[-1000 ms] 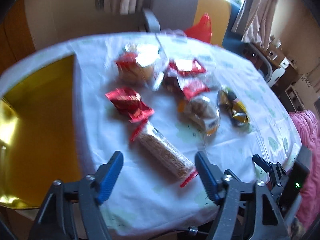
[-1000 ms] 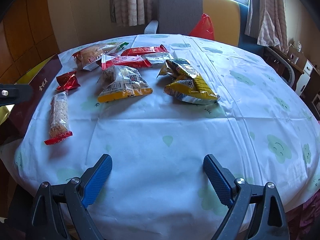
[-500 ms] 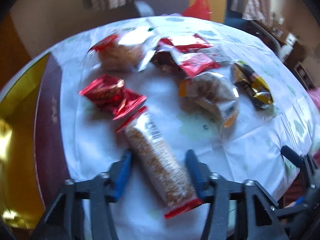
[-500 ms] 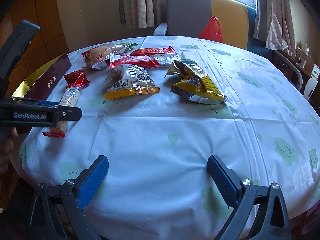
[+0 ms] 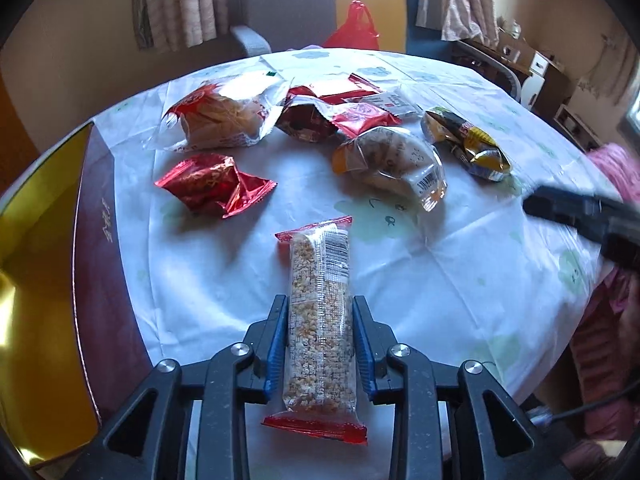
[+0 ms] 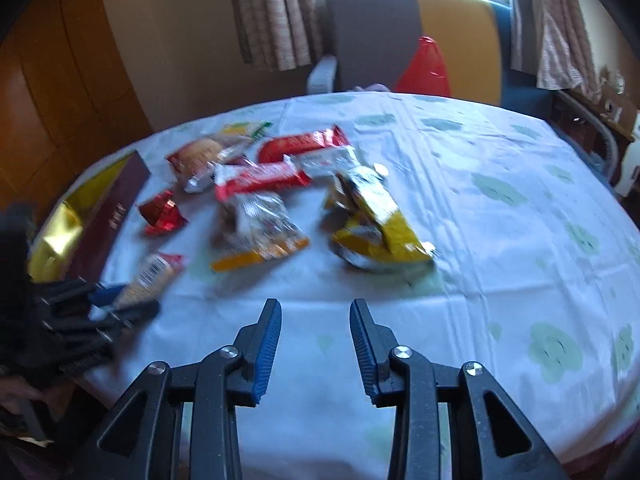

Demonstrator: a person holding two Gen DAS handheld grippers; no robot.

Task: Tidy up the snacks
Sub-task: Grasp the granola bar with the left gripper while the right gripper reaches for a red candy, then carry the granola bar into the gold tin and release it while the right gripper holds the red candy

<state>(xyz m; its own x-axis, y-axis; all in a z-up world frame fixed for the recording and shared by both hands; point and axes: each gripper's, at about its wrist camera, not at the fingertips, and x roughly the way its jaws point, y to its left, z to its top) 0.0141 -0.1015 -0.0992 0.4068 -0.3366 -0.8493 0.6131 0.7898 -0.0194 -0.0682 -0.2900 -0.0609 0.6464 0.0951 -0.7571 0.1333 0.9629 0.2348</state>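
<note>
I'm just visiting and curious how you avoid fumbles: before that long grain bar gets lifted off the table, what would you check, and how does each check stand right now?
1. Left gripper has both pads against the grain bar: ok.
2. Grip is centred along the bar: cannot tell; much of the bar sticks out ahead.
3. Bar is apart from the crumpled red packet: ok.
4. Gold-lined box lies open beside the bar: ok.
5. Right gripper holds nothing and is away from the bar: ok.

Both looking forward low over the bench [image 5: 460,280] toward the window; left view closer in; same snack pile [image 6: 280,200] shared.
</note>
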